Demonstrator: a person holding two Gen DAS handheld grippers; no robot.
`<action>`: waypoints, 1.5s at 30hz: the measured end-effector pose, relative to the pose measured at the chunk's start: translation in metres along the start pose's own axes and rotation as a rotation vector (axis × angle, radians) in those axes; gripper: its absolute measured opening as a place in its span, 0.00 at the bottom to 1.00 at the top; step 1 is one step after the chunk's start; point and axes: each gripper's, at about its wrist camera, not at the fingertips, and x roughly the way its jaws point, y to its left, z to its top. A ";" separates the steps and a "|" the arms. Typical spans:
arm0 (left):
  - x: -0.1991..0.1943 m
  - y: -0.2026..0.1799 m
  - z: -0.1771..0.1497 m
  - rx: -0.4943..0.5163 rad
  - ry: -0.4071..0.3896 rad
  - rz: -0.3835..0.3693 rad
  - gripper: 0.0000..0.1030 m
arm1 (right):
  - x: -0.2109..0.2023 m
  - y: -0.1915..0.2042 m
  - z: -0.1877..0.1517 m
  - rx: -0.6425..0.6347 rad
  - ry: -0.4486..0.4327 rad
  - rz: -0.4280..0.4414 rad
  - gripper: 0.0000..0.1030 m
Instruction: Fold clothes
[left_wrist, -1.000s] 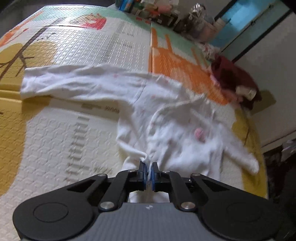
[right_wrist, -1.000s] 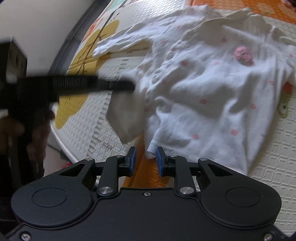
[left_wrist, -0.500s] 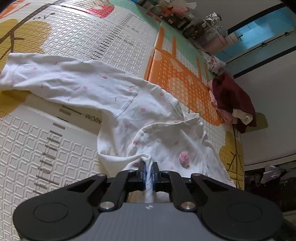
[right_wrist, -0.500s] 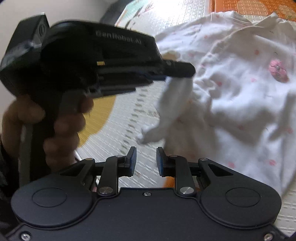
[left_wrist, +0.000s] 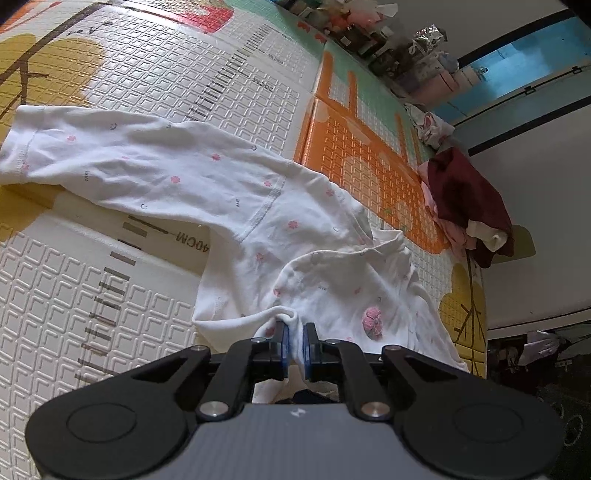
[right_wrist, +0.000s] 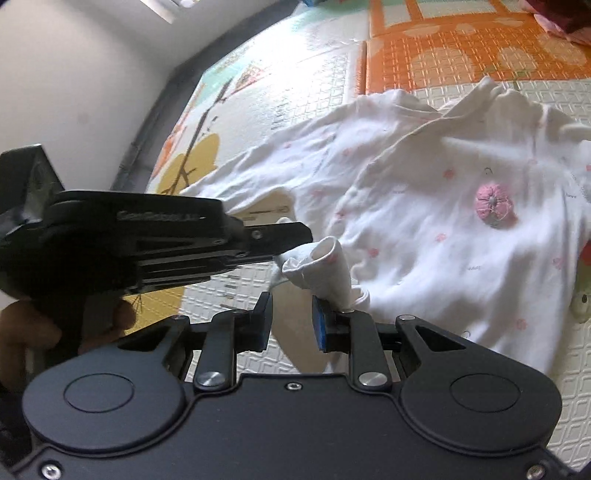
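Note:
A white baby garment (left_wrist: 258, 206) with small pink flowers and a pink pompom (left_wrist: 373, 322) lies crumpled on the play mat (left_wrist: 110, 295), one sleeve stretched out to the left. My left gripper (left_wrist: 294, 339) is shut on a fold of its near edge. In the right wrist view the same garment (right_wrist: 424, 229) spreads to the right, and the left gripper (right_wrist: 284, 251) comes in from the left holding a rolled end of cloth (right_wrist: 325, 266) off the mat. My right gripper (right_wrist: 291, 321) stands open just below; the cloth brushes its right finger (right_wrist: 321, 325).
A dark red pile of clothes (left_wrist: 465, 199) lies at the mat's far right edge. Boxes and clutter (left_wrist: 369, 29) line the back. A person's hand (right_wrist: 33, 332) holds the left gripper's handle. A wall (right_wrist: 92, 55) borders the mat on the left.
The left gripper, still shut on the cloth, has carried its end across the right wrist view, and it now hangs just above the right gripper's fingers. The right gripper stays open.

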 end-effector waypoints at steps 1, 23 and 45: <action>0.000 0.000 0.000 0.000 0.001 0.000 0.08 | 0.003 -0.001 0.001 -0.005 0.014 0.008 0.21; -0.007 0.004 -0.001 0.015 -0.001 0.032 0.11 | 0.012 0.024 -0.007 -0.160 0.121 -0.039 0.01; -0.014 0.012 -0.003 0.075 0.021 0.074 0.31 | -0.004 0.037 -0.024 -0.281 0.421 0.056 0.00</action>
